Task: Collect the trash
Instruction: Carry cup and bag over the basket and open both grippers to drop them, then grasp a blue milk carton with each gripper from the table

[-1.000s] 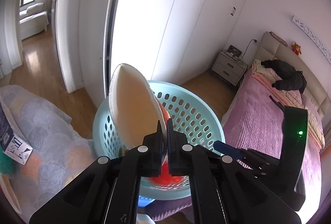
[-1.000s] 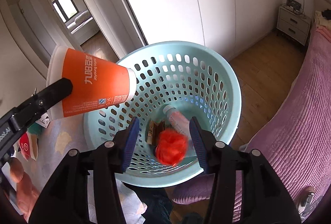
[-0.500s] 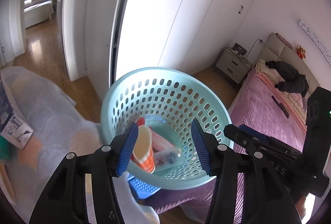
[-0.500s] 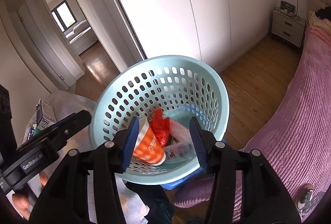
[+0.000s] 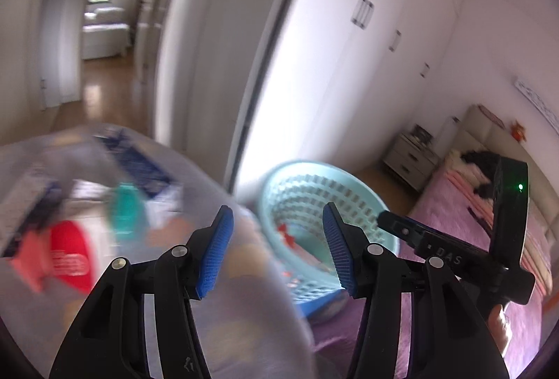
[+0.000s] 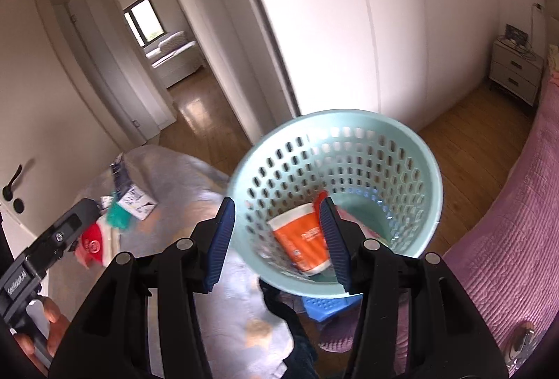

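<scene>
Left gripper (image 5: 276, 248): jaws parted, blue pads bare, nothing between them. Right gripper (image 6: 276, 241): jaws likewise parted, empty, aimed down over the basket.

Pale green perforated basket (image 6: 428, 169) at centre of the right wrist view, tilted toward the camera, set on a blue stool (image 6: 326, 305) at 6 o'clock of it. Inside: orange paper cup (image 6: 300, 246) lying on its side, a red scrap (image 6: 319, 199) at 12 o'clock of the cup.

At 9 o'clock of the basket, on a patterned grey cloth (image 6: 185, 190): small printed carton (image 6: 134, 200), teal piece (image 6: 117, 216), red-and-white wrapper (image 6: 92, 242), close together.

Left wrist view blurred: basket (image 5: 349, 179) at 3 o'clock, cloth litter at 9 o'clock.
</scene>
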A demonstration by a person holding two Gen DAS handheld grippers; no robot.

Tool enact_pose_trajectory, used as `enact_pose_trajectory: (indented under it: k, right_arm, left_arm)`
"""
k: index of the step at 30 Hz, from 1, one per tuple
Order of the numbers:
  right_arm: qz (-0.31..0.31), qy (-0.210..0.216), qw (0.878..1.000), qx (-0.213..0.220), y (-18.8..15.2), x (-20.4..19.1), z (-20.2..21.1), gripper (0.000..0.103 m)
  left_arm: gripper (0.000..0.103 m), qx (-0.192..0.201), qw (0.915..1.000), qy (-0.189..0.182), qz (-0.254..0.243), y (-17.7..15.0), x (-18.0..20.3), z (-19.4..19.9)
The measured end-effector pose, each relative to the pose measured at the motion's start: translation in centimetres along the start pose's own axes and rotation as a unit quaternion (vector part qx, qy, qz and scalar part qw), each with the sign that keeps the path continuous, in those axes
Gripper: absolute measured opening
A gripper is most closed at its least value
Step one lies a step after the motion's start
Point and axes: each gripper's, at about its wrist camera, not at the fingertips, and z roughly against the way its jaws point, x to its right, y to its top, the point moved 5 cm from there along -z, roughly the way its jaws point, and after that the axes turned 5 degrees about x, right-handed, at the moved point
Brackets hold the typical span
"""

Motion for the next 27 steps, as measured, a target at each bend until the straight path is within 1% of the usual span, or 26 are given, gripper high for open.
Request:
enact_pose_trajectory:
  k: [3, 5, 6, 8, 10, 12, 13, 14, 15, 17, 19, 21, 23, 24, 25, 26, 27]
  right_arm:
    - [0.023, 0.015, 1.0, -0.004, -0.3, -2.8, -0.2, 0.051]
    - [0.039, 0.035, 0.999, -0.011, -0.4, -5.0, -0.6, 0.051]
    - [0.046, 0.053, 0.997, -0.016, -0.4, -6.3, -0.8, 0.051]
    - [0.07, 0.07, 0.995, -0.014, -0.2, -8.9, -1.0, 0.051]
    - [0.103, 0.073, 0.992, -0.008, 0.0, -11.4, -1.4, 0.052]
    - [0.124, 0.084, 0.989, -0.012, 0.0, -13.5, -2.2, 0.054]
    - [0.131, 0.091, 0.987, -0.016, -0.1, -14.5, -2.8, 0.055]
    - [0.139, 0.099, 0.985, -0.022, -0.2, -15.5, -3.5, 0.055]
    - [0.147, 0.1, 0.984, -0.025, -0.2, -16.3, -4.3, 0.055]
    - [0.162, 0.097, 0.982, -0.025, -0.2, -17.7, -5.8, 0.055]
    - [0.175, 0.095, 0.98, -0.027, -0.1, -18.8, -7.4, 0.054]
    - [0.184, 0.09, 0.978, -0.032, -0.1, -19.4, -8.8, 0.049]
    - [0.185, 0.095, 0.977, -0.045, 0.0, -19.9, -10.0, 0.049]
    - [0.184, 0.098, 0.977, -0.052, 0.1, -20.2, -10.7, 0.049]
    - [0.183, 0.102, 0.976, -0.058, 0.2, -20.3, -11.2, 0.049]
    - [0.185, 0.107, 0.975, -0.066, 0.2, -20.6, -11.7, 0.049]
    - [0.188, 0.109, 0.973, -0.072, 0.2, -21.0, -12.2, 0.051]
  left_arm:
    - [0.051, 0.019, 0.9993, 0.03, 0.009, 0.6, -2.6, 2.4]
    - [0.054, 0.027, 0.9981, 0.055, 0.008, 1.2, -4.5, 3.8]
    - [0.055, 0.029, 0.9965, 0.078, 0.007, 1.5, -6.3, 4.6]
    - [0.058, 0.028, 0.9933, 0.112, 0.004, 1.8, -8.5, 5.2]
    - [0.059, 0.024, 0.9879, 0.153, 0.009, 2.1, -11.6, 6.0]
    - [0.059, 0.014, 0.9816, 0.19, 0.017, 2.1, -15.0, 6.5]
    - [0.061, 0.012, 0.9782, 0.207, 0.014, 1.9, -16.0, 6.6]
    - [0.064, 0.003, 0.973, 0.231, 0.001, 1.8, -17.3, 6.5]
    - [0.065, -0.005, 0.9706, 0.241, -0.006, 1.6, -18.0, 6.4]
    - [0.065, -0.034, 0.9675, 0.25, -0.015, 1.0, -20.1, 5.6]
    - [0.065, -0.051, 0.9669, 0.249, -0.018, 0.5, -21.0, 5.1]
    - [0.065, -0.068, 0.966, 0.248, -0.023, 0.2, -22.0, 4.1]
    - [0.065, -0.08, 0.9648, 0.249, -0.031, 0.1, -22.7, 3.4]
    - [0.065, -0.086, 0.9664, 0.24, -0.031, 0.1, -22.9, 2.9]
    - [0.068, -0.091, 0.9686, 0.229, -0.03, 0.1, -22.8, 2.4]
    - [0.07, -0.09, 0.9692, 0.227, -0.033, 0.2, -22.9, 2.2]
    - [0.071, -0.092, 0.9696, 0.224, -0.036, 0.4, -23.1, 1.9]
